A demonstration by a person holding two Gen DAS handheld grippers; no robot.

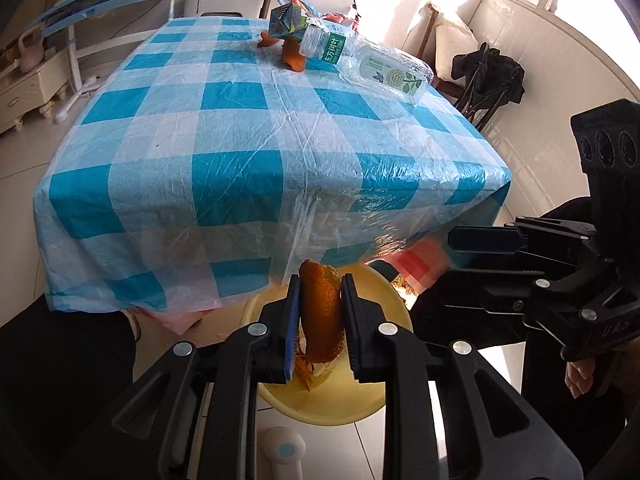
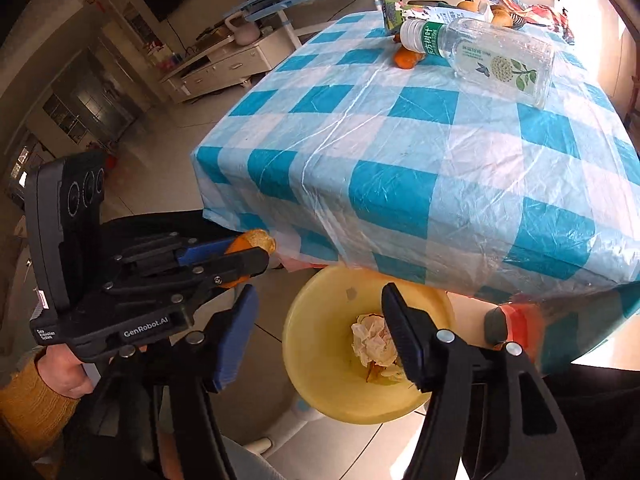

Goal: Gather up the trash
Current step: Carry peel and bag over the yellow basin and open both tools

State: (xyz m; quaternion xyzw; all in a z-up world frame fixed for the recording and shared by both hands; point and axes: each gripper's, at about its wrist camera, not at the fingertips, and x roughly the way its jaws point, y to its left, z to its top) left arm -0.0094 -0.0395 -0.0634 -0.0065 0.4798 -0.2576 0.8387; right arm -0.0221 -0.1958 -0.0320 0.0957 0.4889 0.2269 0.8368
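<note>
My left gripper [image 1: 320, 300] is shut on an orange peel [image 1: 322, 312] and holds it above the yellow bin [image 1: 396, 304] at the table's near edge; the peel also shows in the right wrist view [image 2: 252, 242]. My right gripper [image 2: 320, 312] is open and empty over the bin [image 2: 320, 360], which holds crumpled paper [image 2: 372, 340]. On the far side of the checked table lie more orange peel [image 1: 294, 56], a clear bottle [image 1: 384, 70] [image 2: 492, 60], a smaller bottle [image 1: 326, 42] and a carton [image 1: 286, 20].
The table carries a blue-and-white checked cloth [image 1: 240, 140] under clear plastic. A white stool [image 1: 224, 0] and a blue desk [image 1: 100, 4] stand behind it. A black folding chair [image 1: 488, 76] stands at the right. A white object [image 1: 284, 452] lies on the floor below.
</note>
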